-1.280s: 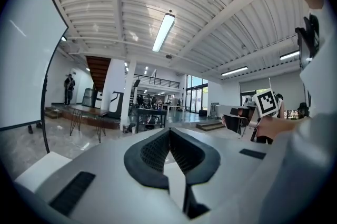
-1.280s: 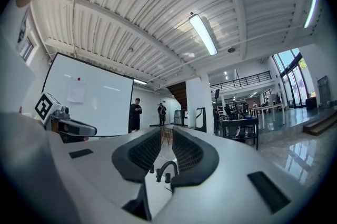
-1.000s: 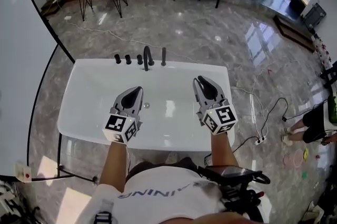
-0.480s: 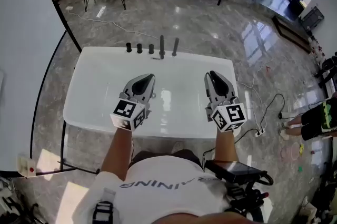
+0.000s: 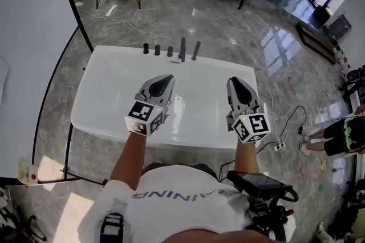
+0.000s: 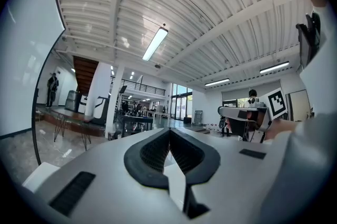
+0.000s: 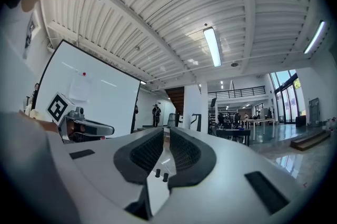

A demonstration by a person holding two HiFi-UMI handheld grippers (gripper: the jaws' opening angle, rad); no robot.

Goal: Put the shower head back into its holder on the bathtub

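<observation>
Left tool [image 5: 164, 81] hovers over the white tub [image 5: 105, 79], jaws pressed together with nothing between them; right tool [image 5: 236, 83] is level with it and well apart to the right, jaws likewise closed and empty; both point towards the far rim. There a row of dark fittings [image 5: 157, 49] rises, three short knobs and then a taller spout [image 5: 182, 48]; the shower head [image 5: 195, 50], which looks like the slim dark wand, stands just right of the spout at the row's end, well clear of both tools. Glossy marble floor [image 5: 239, 19] lies all round the tub.
</observation>
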